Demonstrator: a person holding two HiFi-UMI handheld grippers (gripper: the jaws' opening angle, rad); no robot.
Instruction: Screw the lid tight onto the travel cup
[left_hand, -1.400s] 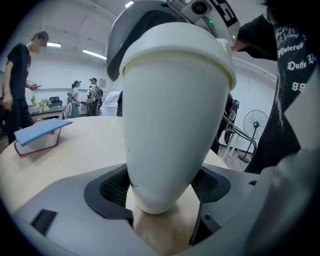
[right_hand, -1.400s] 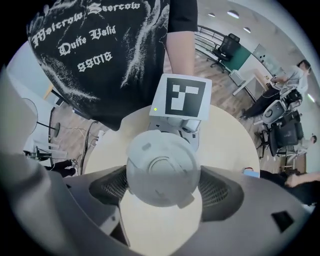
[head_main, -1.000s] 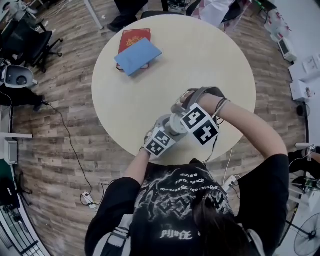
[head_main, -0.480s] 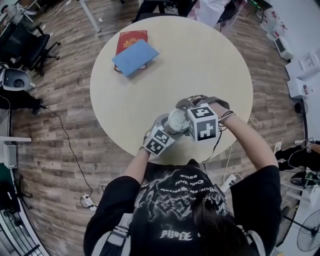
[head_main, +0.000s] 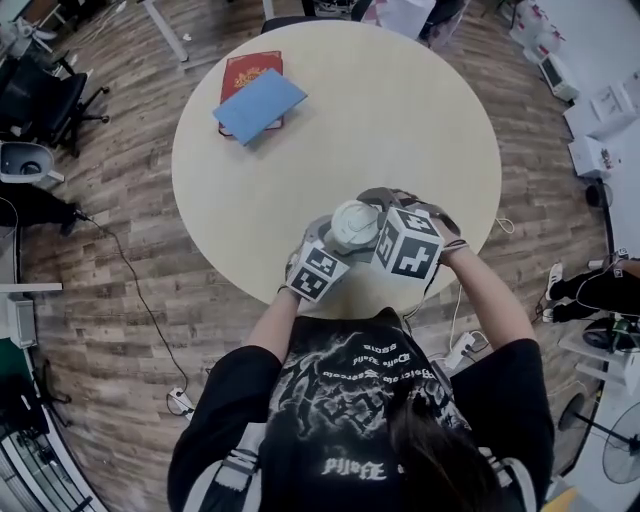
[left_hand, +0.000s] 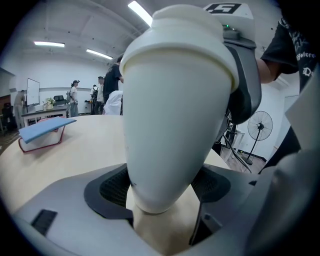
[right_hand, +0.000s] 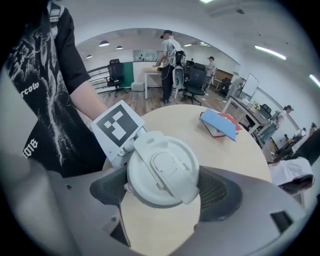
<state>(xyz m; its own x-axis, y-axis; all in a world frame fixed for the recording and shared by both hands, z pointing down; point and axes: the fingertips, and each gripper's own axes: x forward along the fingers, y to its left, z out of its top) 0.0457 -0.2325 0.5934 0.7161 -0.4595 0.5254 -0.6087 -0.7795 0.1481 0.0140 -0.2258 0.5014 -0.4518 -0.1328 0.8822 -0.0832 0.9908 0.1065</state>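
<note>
A white travel cup (head_main: 352, 226) is held above the table's near edge between both grippers. In the left gripper view its tapered body (left_hand: 175, 125) fills the frame, and my left gripper (left_hand: 165, 186) is shut on the lower part, pads pressing both sides. The white lid (right_hand: 162, 170) with its flip tab sits on top of the cup; my right gripper (right_hand: 164, 191) is shut on it, one pad against each side of the rim. In the head view the left gripper (head_main: 335, 240) and right gripper (head_main: 377, 218) meet at the cup.
A round beige table (head_main: 420, 120) carries a blue book (head_main: 258, 103) lying on a red one (head_main: 240, 72) at the far left. Office chairs, desks and several people stand beyond the table. A floor fan (left_hand: 260, 127) stands at the right.
The right gripper has turned around the cup's top, its marker cube swinging round and nearer to the left gripper. The lid now shows from above. The left gripper has kept its hold.
</note>
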